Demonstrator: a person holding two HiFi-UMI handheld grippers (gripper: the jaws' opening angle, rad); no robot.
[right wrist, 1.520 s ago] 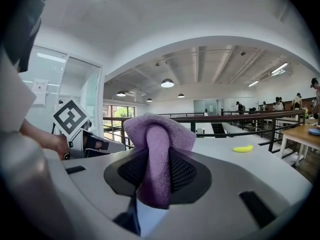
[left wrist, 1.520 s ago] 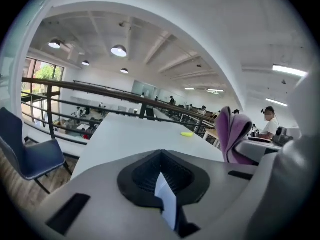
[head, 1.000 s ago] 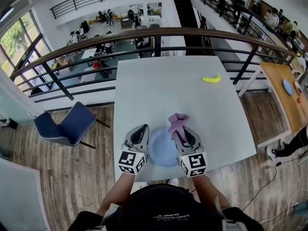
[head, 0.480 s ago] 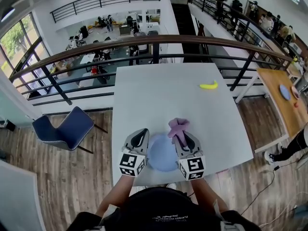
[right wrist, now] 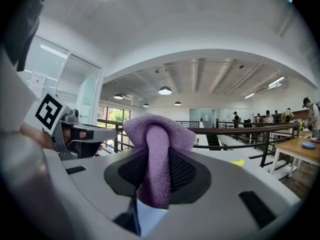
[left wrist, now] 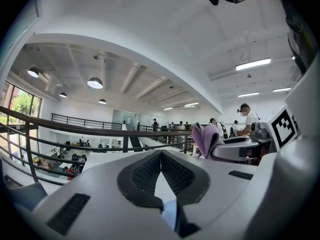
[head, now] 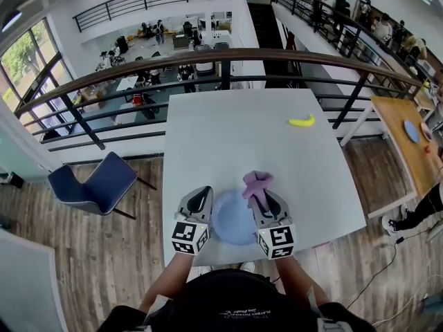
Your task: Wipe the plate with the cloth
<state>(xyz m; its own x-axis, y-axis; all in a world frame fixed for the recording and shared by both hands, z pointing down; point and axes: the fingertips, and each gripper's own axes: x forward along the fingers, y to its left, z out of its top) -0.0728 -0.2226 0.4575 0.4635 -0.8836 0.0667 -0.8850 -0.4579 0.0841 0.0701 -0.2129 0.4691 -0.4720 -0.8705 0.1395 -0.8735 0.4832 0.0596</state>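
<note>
Holding over the plate [head: 232,221], which sits on the tabletop [head: 235,137] at the middle of its near edge, between the two hand-held grippers

- Right hand-held gripper [head: 261,194]: jaws clamped on the purple cloth [head: 257,180]. A folded wad sticks out past the tips and a tail hangs down between the pads.
- Cloth sits over the plate's far right rim. Whether it touches the plate cannot be told from the head view.
- Left hand-held gripper [left wrist: 160,155]: jaws together, nothing between them, lying level just beside the plate's left rim. A sliver of pale blue shows below the jaws in the left gripper view, so the plate is probably right under or against it.
- Banana [head: 302,122]: well apart, toward the far right corner, not involved.

Judgement: the wipe looks about to begin or barely begun.

To do it well:
- Tip the right hand-held gripper down so the soft wad, not the hard jaw tips, meets the plate.
- Press lightly, sweep across the centre, then round the rim.
- Use the closed left hand-held gripper as a stop at the left rim so the plate cannot slide off the near edge.
- Keep the clamp firm, since drag could pull the cloth out
</note>
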